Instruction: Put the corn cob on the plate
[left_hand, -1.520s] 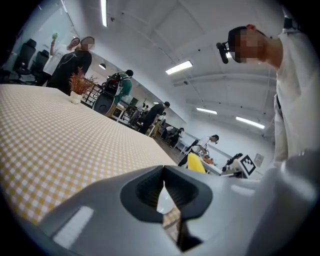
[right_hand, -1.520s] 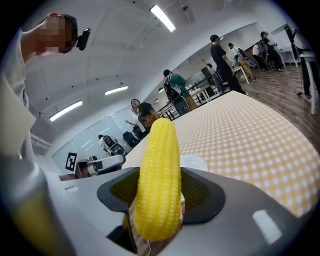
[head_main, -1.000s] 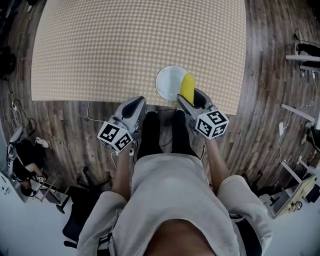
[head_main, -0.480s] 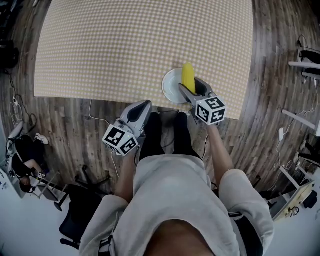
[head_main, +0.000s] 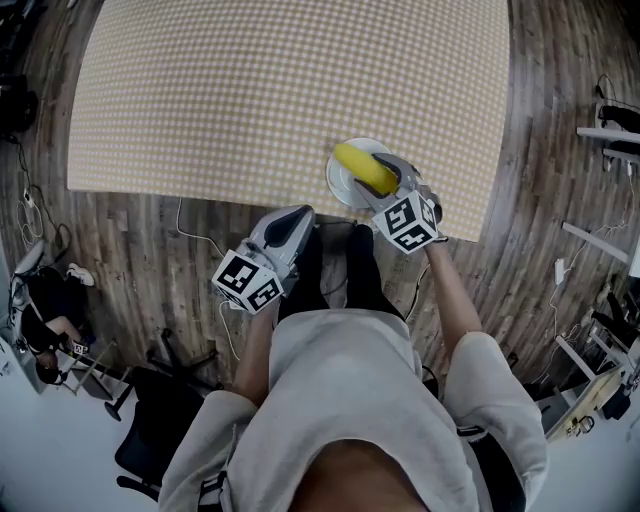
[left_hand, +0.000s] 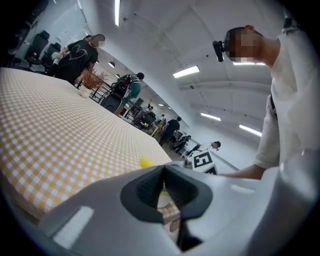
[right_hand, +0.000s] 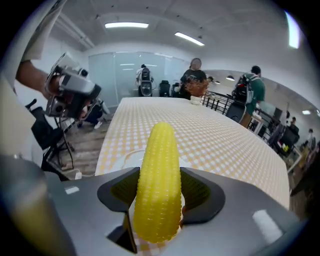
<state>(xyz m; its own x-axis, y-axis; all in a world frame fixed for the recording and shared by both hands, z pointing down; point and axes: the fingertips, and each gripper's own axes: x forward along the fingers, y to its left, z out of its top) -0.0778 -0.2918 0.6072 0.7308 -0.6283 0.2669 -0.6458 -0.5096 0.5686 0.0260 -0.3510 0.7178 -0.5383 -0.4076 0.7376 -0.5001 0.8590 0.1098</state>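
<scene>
My right gripper (head_main: 383, 183) is shut on the yellow corn cob (head_main: 364, 168), which lies slanted just over the white plate (head_main: 340, 180) near the table's front edge. In the right gripper view the cob (right_hand: 159, 175) stands between both dark pads (right_hand: 200, 192) and sticks out past them, with the plate's rim (right_hand: 131, 159) below it. Whether the cob touches the plate I cannot tell. My left gripper (head_main: 298, 215) hovers off the table's front edge to the left of the plate, its jaws together and empty (left_hand: 164, 189). The cob's tip (left_hand: 147, 162) shows beyond it.
A yellow-and-white checked cloth (head_main: 280, 90) covers the table. The wooden floor (head_main: 150, 230) lies around it, with cables at the left. The person's legs (head_main: 330, 270) are below the table edge. Other people and chairs stand in the room's background (left_hand: 85, 55).
The right gripper has rolled and sunk toward the plate, so the cob now lies slanted to the upper left instead of pointing straight away. The left gripper has barely moved.
</scene>
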